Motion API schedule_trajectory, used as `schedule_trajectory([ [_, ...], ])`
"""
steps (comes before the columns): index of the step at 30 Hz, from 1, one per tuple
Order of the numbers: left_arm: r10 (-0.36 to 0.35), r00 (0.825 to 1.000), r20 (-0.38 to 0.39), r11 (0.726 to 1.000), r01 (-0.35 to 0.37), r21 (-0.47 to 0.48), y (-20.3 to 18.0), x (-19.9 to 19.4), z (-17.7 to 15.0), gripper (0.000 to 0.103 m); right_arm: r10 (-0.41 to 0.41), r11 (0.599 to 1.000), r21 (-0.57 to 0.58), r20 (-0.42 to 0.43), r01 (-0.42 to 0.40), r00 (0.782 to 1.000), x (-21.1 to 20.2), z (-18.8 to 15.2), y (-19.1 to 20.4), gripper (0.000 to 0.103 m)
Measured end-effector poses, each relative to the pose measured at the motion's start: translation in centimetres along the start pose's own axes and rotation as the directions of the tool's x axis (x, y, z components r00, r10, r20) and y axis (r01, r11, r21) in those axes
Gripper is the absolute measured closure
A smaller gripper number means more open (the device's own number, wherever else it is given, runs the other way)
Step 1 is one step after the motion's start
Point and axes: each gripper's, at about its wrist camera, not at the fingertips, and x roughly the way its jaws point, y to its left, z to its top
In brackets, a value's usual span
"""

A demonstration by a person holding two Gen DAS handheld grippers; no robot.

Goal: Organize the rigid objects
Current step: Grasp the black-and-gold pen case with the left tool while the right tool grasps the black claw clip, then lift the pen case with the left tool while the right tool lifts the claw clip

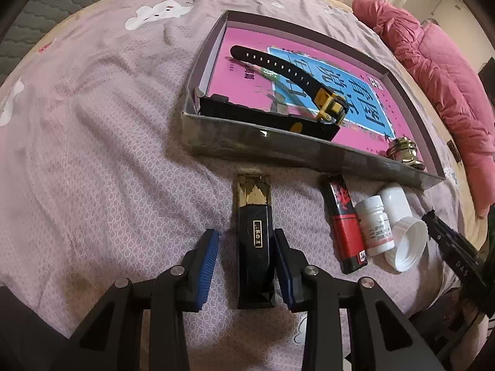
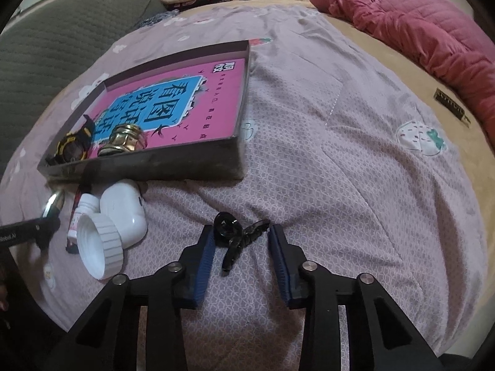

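I hold my left gripper [image 1: 246,255] pointing steeply down over the black lighter [image 1: 255,247], which lies on the bedspread [image 1: 108,170] just before the near wall of the cardboard box [image 1: 278,150]. The blue pads [image 1: 207,266] stand on both sides of its body. The right pad seems to touch it, but a narrow gap shows on the left, so I judge the jaws are apart and not yet clamped. I keep them along the long sides because the body is narrow and smooth there.

My right gripper [image 2: 241,249] straddles the black hair clip [image 2: 236,235], also on the bedspread, toward the right corner of the box. Its jaws are apart too, with free cloth on each side of the clip.

The lighter is a long black bar, glossy, with a worn gold cap at the far end and a small gold label in the middle. The clip is shiny black plastic with a ring-shaped end and thin arms, so I think it can slip or twist when pinched.

In the box, on a pink book, a wristwatch [image 1: 324,105] and a brass piece [image 1: 403,151] already lie. A red lighter [image 1: 345,232], a small pill bottle [image 1: 376,228] and a white jar [image 1: 402,238] wait outside, near its right end.
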Motion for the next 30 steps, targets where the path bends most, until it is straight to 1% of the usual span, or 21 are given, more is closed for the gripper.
schedule_trajectory([
  [7, -0.001, 1.0, 0.0, 1.0, 0.001, 0.008, -0.3, 0.2, 0.2, 0.067, 0.022, 0.999, 0.045, 0.002, -0.022, 1.0, -0.1, -0.1, -0.9, 0.075],
  [11, -0.008, 1.0, 0.002, 1.0, 0.008, 0.004, -0.1, 0.3, 0.2, 0.067, 0.032, 0.998, 0.06, 0.007, -0.032, 0.999, -0.4, -0.1, -1.1, 0.075],
  [14, -0.028, 1.0, 0.003, 1.0, 0.028, -0.012, 0.2, 0.3, 0.4, 0.067, 0.037, 0.997, 0.067, 0.017, -0.038, 0.999, -0.7, -0.2, -1.3, 0.075],
  [18, -0.061, 0.998, 0.0, 0.997, 0.061, -0.036, 0.9, 0.3, 0.5, 0.067, 0.077, 0.99, 0.118, 0.03, -0.08, 0.997, -1.2, -0.5, -2.0, 0.075],
  [20, -0.067, 0.998, 0.001, 0.997, 0.067, -0.039, 1.0, 0.3, 0.5, 0.07, 0.086, 0.987, 0.136, 0.036, -0.09, 0.996, -1.5, -0.5, -2.3, 0.075],
  [24, -0.073, 0.997, 0.007, 0.997, 0.073, -0.037, 1.2, 0.1, 0.6, 0.075, 0.092, 0.988, 0.12, 0.055, -0.098, 0.994, -2.0, -0.3, -2.0, 0.075],
  [26, -0.082, 0.997, 0.013, 0.996, 0.083, -0.04, 1.3, -0.1, 0.5, 0.079, 0.096, 0.99, 0.093, 0.059, -0.102, 0.994, -2.2, -0.3, -1.4, 0.075],
  [30, -0.091, 0.996, 0.015, 0.995, 0.092, -0.047, 1.3, -0.2, 0.5, 0.08, 0.103, 0.993, 0.06, 0.055, -0.106, 0.993, -2.1, -0.2, -0.6, 0.075],
])
